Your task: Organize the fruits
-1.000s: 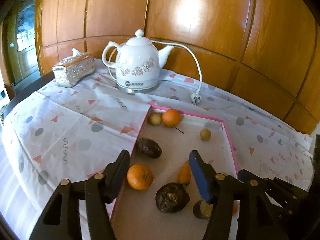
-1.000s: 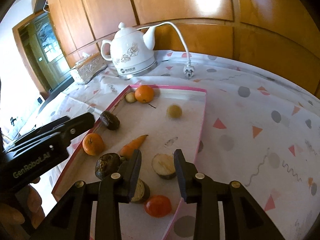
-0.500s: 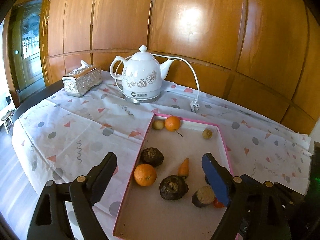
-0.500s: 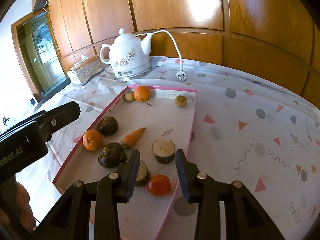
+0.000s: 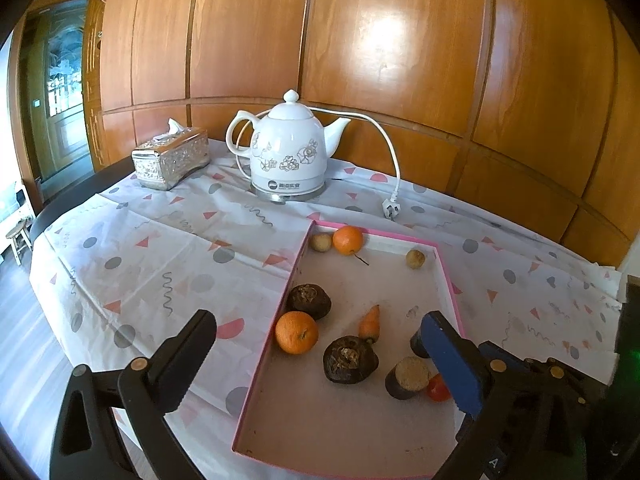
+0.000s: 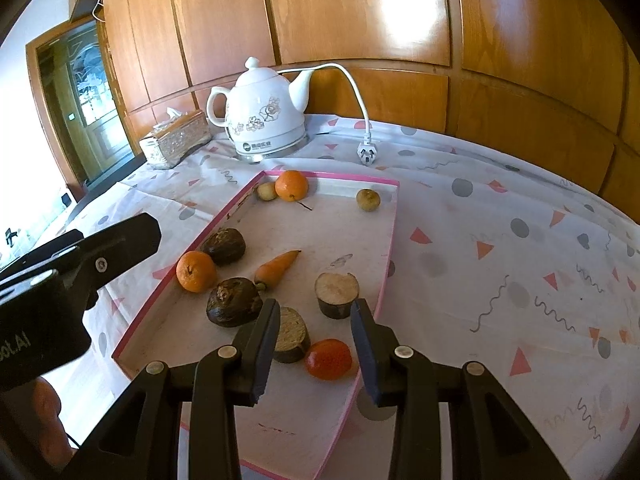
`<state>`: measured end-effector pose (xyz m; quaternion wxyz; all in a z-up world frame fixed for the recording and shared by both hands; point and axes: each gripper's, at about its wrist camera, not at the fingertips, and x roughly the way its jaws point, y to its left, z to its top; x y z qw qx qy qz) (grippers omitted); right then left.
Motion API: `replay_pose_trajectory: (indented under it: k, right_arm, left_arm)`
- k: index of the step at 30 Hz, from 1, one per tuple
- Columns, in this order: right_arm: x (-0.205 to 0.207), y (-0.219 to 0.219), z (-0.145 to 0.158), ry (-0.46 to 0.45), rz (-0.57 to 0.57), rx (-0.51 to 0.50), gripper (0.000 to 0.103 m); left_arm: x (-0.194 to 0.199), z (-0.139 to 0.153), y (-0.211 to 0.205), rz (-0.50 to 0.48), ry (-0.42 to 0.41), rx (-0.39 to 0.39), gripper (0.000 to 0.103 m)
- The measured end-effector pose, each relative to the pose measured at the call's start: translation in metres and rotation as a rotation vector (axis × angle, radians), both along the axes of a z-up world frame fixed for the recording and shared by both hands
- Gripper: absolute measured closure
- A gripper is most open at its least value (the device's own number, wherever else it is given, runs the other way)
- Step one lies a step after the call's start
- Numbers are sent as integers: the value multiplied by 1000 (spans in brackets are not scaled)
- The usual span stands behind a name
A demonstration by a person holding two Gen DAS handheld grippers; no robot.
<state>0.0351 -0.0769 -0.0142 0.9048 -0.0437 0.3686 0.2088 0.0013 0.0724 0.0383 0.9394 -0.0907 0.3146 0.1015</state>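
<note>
Fruits lie loose in the tray. Left view: left tool opening wide, empty, above the orange at the tray's left rim; firm, rollable, grip across its middle. Right view: right tool narrowly parted, empty, over the tray's near corner.

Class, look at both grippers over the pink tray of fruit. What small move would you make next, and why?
Probably lower the left gripper onto the near orange. Its jaws are opening wide with nothing between them, and that orange lies just beyond them by the tray's left wall. The right gripper hangs narrower and empty above the red fruit.
</note>
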Motion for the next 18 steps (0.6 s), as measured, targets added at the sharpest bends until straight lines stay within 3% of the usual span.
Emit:
replay_pose_trajectory:
  k: [18]
  right_arm:
    - [-4, 3, 1, -5, 7, -7, 66]
  left_arm:
    - [-4, 3, 0, 38, 5, 29, 0]
